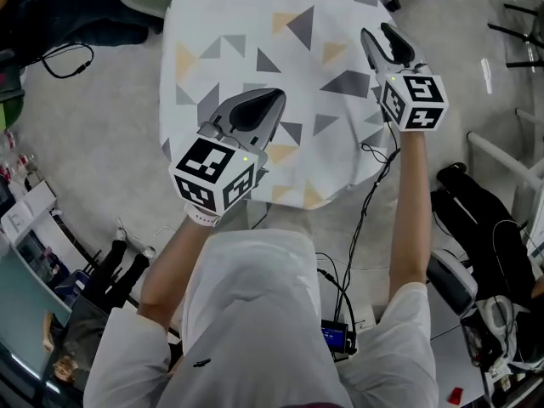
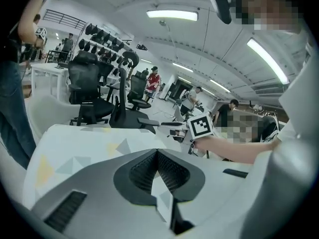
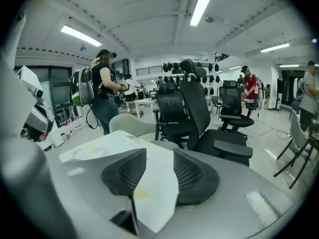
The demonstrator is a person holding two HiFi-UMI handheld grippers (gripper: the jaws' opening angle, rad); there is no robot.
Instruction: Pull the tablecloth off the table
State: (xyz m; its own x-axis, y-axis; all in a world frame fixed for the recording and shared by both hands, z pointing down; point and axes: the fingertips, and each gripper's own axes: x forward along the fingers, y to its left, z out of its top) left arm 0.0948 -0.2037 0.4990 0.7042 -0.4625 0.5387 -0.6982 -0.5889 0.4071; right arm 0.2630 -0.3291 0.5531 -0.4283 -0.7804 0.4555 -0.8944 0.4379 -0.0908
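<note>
Left hand-held gripper [image 1: 274,98] jaws together, above tablecloth [image 1: 246,24] | right hand-held gripper [image 1: 379,36] jaws apart over its right edge | I'd grab there.

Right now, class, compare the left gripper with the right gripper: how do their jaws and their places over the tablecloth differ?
Jaws: the left gripper has its jaws closed together at the tips. The right gripper has them apart, with the tablecloth showing between them.
Place: the left gripper is over the cloth's near-left part, while the right gripper is at its right edge.
Shared: both point away from the person.
</note>
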